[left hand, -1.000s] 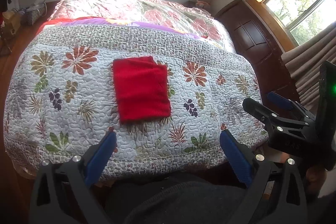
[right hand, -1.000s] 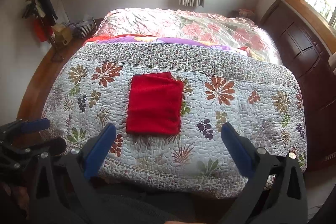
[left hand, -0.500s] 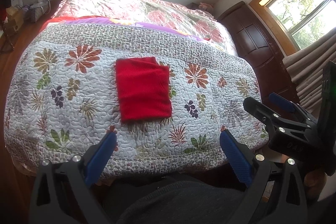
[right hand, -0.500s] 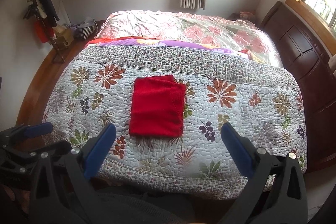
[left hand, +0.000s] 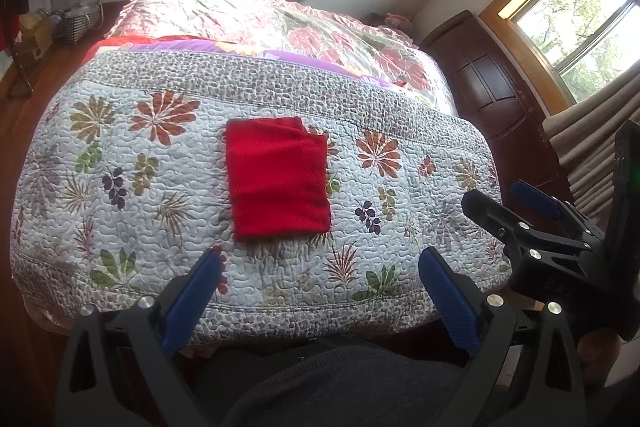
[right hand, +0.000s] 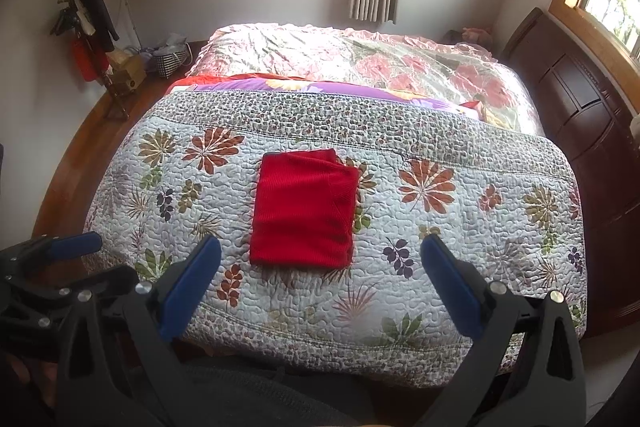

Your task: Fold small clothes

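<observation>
A red garment (left hand: 277, 179) (right hand: 305, 209) lies folded into a neat rectangle in the middle of the flowered quilt (left hand: 120, 155) (right hand: 460, 227). My left gripper (left hand: 320, 267) hangs open over the quilt's near edge, well short of the garment, with nothing between its blue pads. My right gripper (right hand: 320, 259) is open too, its pads standing either side of the garment's near edge in the picture but held back from it. In the left wrist view the right gripper (left hand: 516, 203) shows at the right; in the right wrist view the left gripper (right hand: 52, 251) shows at the left.
The bed carries a pink flowered cover (right hand: 360, 59) beyond the quilt. A dark wooden headboard (right hand: 580, 99) runs along the right. A coat stand (right hand: 84, 19) and a basket (right hand: 170, 57) stand at the far left. My dark clothed lap (left hand: 340, 383) fills the bottom.
Both grippers have drawn back and tilted up a little, so more of the windows and far wall shows. The red garment has not moved.
</observation>
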### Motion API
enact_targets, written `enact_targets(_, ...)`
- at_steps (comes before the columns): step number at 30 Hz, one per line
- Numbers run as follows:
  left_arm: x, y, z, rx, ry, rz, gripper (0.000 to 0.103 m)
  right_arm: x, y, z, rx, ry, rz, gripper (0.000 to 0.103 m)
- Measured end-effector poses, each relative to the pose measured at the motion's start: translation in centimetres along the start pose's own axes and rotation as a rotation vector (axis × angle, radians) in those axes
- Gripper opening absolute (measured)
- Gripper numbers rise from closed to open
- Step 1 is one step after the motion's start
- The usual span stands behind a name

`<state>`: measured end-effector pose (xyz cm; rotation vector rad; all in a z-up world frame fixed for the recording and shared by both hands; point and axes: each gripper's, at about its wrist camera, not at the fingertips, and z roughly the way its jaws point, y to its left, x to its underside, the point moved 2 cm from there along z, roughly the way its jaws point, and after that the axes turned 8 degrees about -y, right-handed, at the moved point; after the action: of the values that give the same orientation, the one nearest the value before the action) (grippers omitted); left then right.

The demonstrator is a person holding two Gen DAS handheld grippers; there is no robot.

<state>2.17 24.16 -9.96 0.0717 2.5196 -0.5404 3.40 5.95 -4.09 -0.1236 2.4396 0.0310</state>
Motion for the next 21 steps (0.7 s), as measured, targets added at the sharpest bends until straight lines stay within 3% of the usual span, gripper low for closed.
enact_targets(21,-0.57,-0.29,-0.12,0.013,0.017,0.059,0.099,-0.58,0.48,-0.34,0.026,-0.011,0.0,0.1)
